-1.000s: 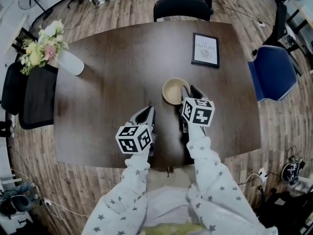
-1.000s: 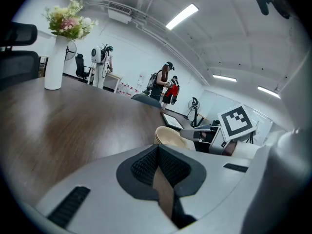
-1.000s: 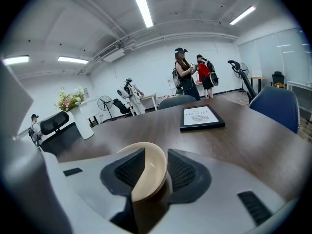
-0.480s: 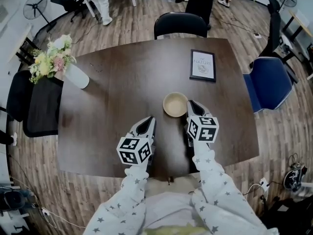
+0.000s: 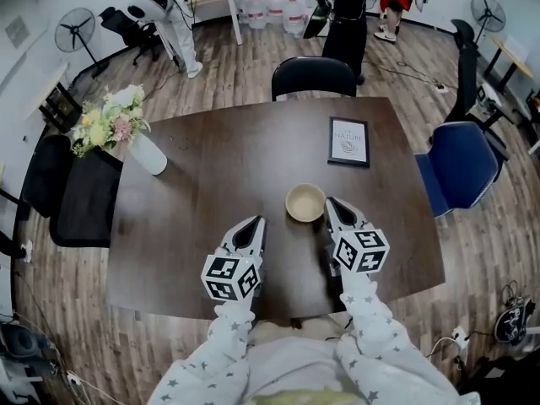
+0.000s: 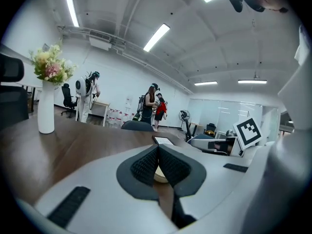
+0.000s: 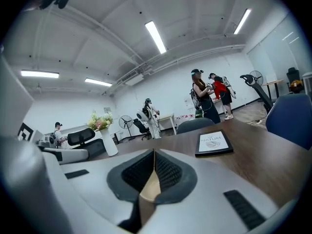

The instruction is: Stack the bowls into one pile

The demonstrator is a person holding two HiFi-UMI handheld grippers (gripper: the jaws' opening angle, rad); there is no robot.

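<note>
Landmark = tan bowl (image 5: 305, 202), sits upright on the dark table (image 5: 194, 192), reads as one pile, how many bowls are nested can't be told; right gripper (image 5: 332, 202) has its tips just beside the bowl's right rim, jaws have just been closing and now meet pad to pad, nothing between them, in the right gripper view the bowl only shows through the gap under the meeting pads, not pinched; left gripper (image 5: 256, 222) is left of the bowl and nearer the person, clearly apart from it, jaws also together and empty, in the left gripper view the bowl peeks out behind the closed pads; framed picture (image 5: 348, 141) lies flat beyond the bowl and a bit right; vase of flowers (image 5: 148, 154) well apart to the bowl's left, at the table edge; black chair (image 5: 314, 77) beyond the bowl, past the table's far edge
</note>
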